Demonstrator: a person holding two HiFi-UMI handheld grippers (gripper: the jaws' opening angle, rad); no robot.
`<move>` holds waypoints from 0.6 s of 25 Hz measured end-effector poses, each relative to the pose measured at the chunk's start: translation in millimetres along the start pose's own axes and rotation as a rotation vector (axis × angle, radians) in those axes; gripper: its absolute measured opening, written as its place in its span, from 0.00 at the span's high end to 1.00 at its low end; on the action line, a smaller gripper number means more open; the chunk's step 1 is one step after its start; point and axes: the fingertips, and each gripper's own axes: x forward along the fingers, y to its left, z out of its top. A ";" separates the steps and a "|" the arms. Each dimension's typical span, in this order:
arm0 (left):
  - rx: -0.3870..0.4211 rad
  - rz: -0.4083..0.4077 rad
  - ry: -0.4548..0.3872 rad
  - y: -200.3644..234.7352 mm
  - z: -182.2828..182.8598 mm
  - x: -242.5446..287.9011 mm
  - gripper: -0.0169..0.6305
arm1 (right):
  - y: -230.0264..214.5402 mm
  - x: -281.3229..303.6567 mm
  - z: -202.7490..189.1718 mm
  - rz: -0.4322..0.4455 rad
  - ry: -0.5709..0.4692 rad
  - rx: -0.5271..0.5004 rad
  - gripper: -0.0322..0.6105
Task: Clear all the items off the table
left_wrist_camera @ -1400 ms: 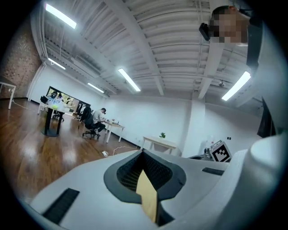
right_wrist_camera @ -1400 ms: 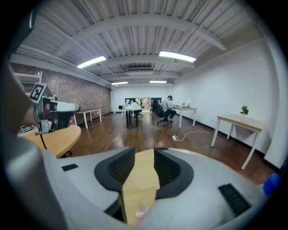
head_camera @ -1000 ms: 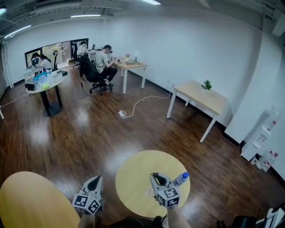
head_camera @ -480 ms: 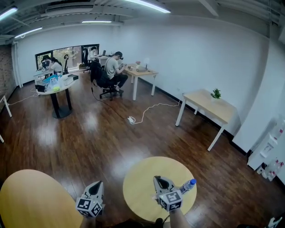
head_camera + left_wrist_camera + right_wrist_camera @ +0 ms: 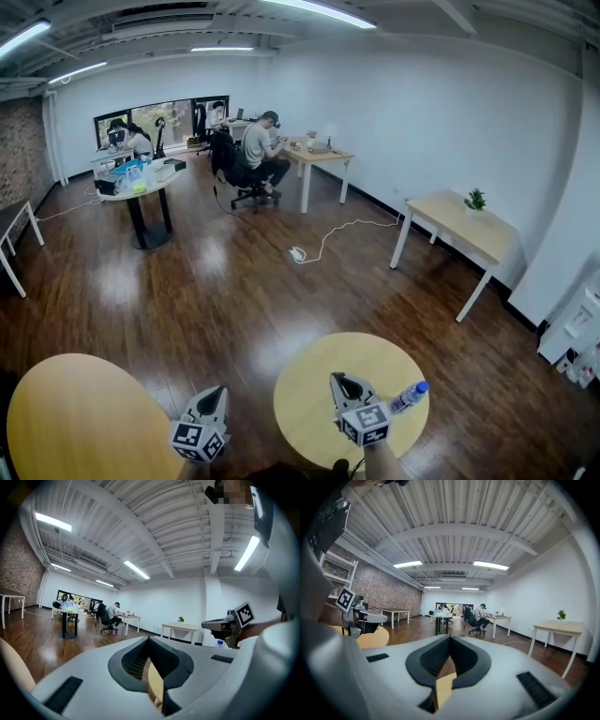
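Observation:
A clear water bottle [image 5: 410,397] with a blue cap lies on the round yellow table [image 5: 319,384], near its right edge. My right gripper [image 5: 336,380] hovers over that table just left of the bottle, jaws shut and empty. In the right gripper view the right gripper [image 5: 451,638] points level across the room. My left gripper [image 5: 219,392] hangs left of the table over the wood floor, also shut with nothing in it. In the left gripper view the left gripper [image 5: 150,639] faces the room, with the bottle [image 5: 219,643] small at right below the right gripper [image 5: 224,626].
A second round yellow table [image 5: 75,412] sits at the lower left. A rectangular table [image 5: 459,227] with a small plant [image 5: 476,199] stands at right. A white cable [image 5: 323,239] trails on the floor. People sit at a desk [image 5: 314,155] and a round table [image 5: 141,183] far back.
The head view has lifted and shifted, so the table, bottle and both grippers sit lower and further right in the frame. The bottle has kept its place beside the right gripper.

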 end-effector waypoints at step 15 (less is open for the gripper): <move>-0.031 0.033 0.009 7.5 -11.9 -21.0 0.98 | 2.6 -5.0 -10.5 0.036 -0.003 0.084 0.95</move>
